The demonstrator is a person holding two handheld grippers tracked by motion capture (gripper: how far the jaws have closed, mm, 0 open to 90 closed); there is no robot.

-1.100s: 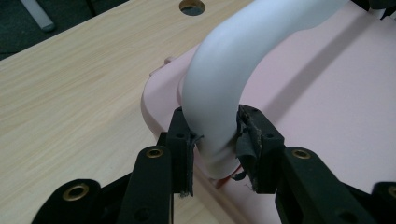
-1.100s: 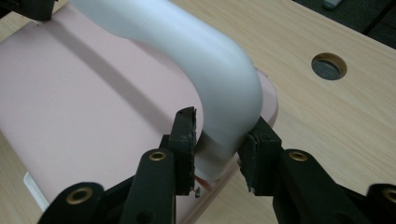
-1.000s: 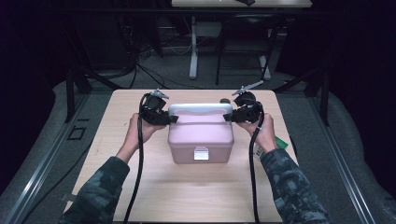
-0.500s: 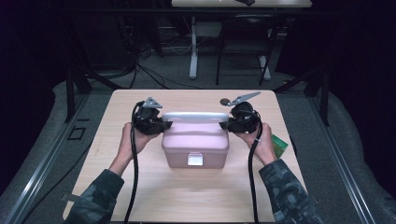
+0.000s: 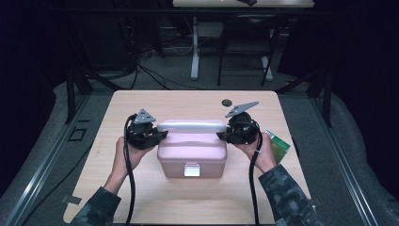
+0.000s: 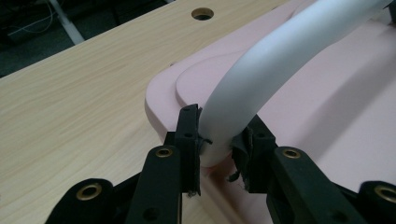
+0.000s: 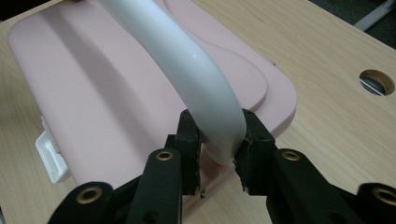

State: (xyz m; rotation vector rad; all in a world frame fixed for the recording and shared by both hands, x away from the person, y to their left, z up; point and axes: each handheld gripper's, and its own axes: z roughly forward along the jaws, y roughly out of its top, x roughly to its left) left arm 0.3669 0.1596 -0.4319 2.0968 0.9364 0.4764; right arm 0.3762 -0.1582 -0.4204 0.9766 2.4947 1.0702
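Now, tongs first, then outward.
Left gripper (image 5: 157, 135): jaws clamped on the left end of the white handle (image 6: 261, 79); both pads press its base.
Right gripper (image 5: 221, 135): jaws clamped on the handle's right end, pads tight against both sides.
Handle: white arch across the lid, upright, spanning between the two grippers.
Pink box (image 5: 192, 153): near the table's middle, lid on, white latch (image 5: 191, 170) facing the person; whether its base touches the wood, hard to tell from above.
Hands: left hand (image 5: 126, 153) and right hand (image 5: 259, 150) flank the box.
Table (image 5: 155, 101): pale wood, round cable hole (image 5: 227, 102) behind the box.
Green packet (image 5: 276, 145): at the right edge, just beside the right hand.
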